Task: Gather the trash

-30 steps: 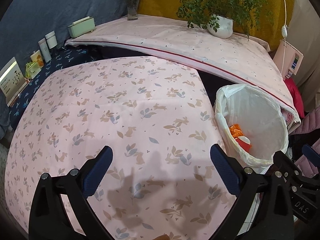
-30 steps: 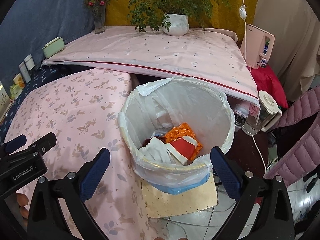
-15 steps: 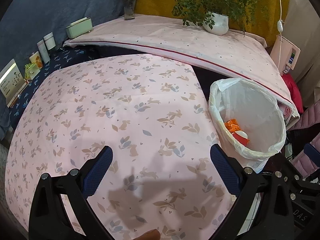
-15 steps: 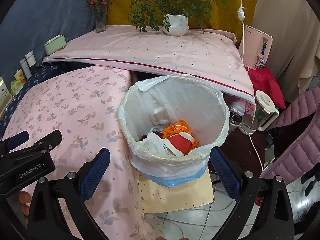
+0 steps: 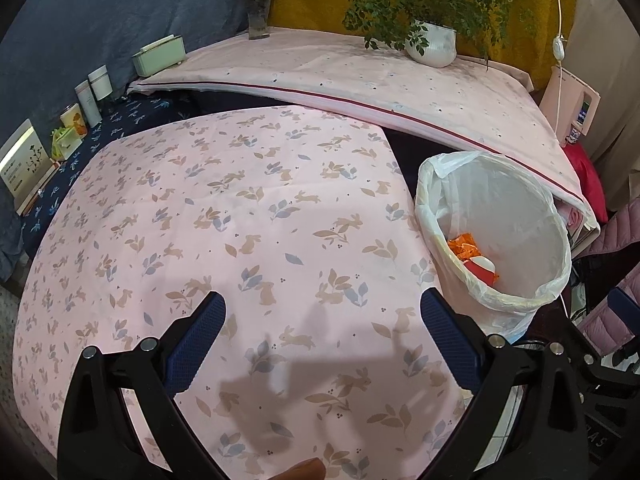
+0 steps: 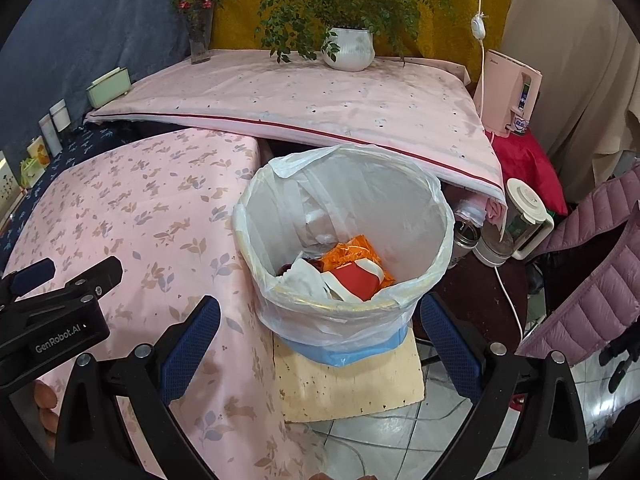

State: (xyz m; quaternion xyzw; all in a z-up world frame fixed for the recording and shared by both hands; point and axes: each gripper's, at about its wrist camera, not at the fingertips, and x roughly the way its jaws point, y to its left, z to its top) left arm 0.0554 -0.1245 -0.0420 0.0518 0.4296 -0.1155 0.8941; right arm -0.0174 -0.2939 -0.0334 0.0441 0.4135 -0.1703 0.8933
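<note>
The left gripper (image 5: 320, 320) hangs over the pink rabbit-print tablecloth (image 5: 240, 220) with its blue-padded jaws spread wide and nothing between them; its shadow falls on the cloth toward 6 o'clock in the left wrist view. The right gripper (image 6: 318, 322) is likewise spread wide and empty, its two pads flanking the near rim of the trash bin (image 6: 420, 216), which fills the middle of the right wrist view. The bin is lined with a thin white plastic bag (image 6: 288, 168) folded over its rim, and it stands on a stained cream board (image 6: 352, 380) lying on the tiled floor (image 6: 400, 448), just beside the table's edge. Inside the bin lies the collected trash: an orange wrapper (image 6: 352, 254), a red-and-white packet (image 6: 358, 280) in front of it, and crumpled white paper (image 6: 304, 276) toward 9 o'clock of those. In the left wrist view the same bin (image 5: 520, 208) sits at 3 o'clock, past the right edge of the cloth, with the orange and red pieces showing at its bottom. The left gripper's black body (image 6: 52, 320) enters the right wrist view at 8 o'clock, above the cloth. Farther back, at 12 o'clock, a potted plant (image 6: 348, 52) and a vase of flowers (image 6: 198, 32) stand on a second pink-covered surface (image 6: 320, 100). A pink appliance (image 6: 512, 92) stands at 2 o'clock, and a purple quilted jacket (image 6: 592, 260) hangs at 4 o'clock.
</note>
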